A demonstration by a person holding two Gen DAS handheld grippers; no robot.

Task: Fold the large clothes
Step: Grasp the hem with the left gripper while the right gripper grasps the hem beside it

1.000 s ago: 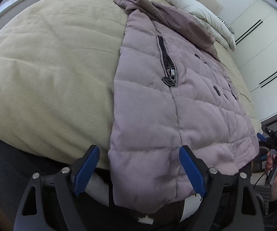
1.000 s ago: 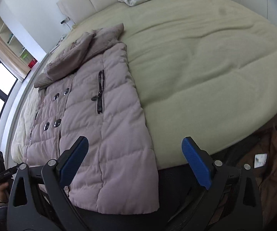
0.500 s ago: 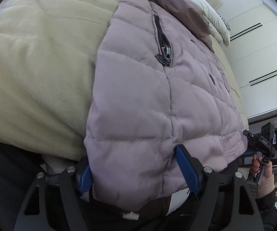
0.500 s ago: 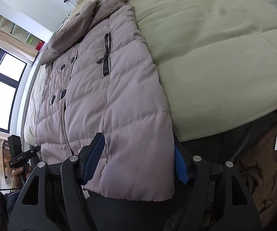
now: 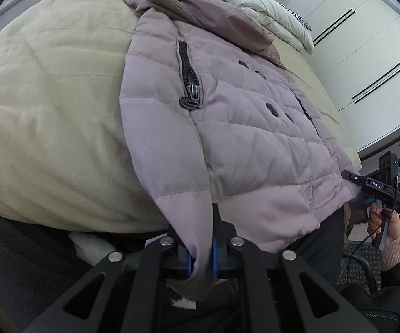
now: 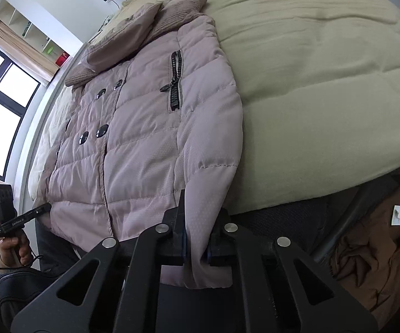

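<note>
A mauve quilted jacket (image 5: 255, 138) (image 6: 144, 138) lies front up on the bed, collar at the far end, hem hanging over the near edge. My left gripper (image 5: 201, 252) is closing on the hem's left corner, blue pads pressing the bunched fabric. The right gripper (image 6: 195, 238) is closing on the hem's right corner, with cloth pinched between its pads. Each wrist view also shows the other gripper at the far hem corner: the right gripper (image 5: 372, 186) and the left gripper (image 6: 22, 219), each in a hand.
A beige bed cover (image 5: 47, 97) (image 6: 325, 69) spreads wide on both sides of the jacket. A folded white duvet (image 5: 269, 14) lies at the head. White wardrobes (image 5: 366, 41) stand beyond. A brown garment (image 6: 380, 249) is heaped on the floor by the bed.
Both grippers went from wide open around the hem corners to clamped on them. The left hem corner is now bunched and lifted a little.
</note>
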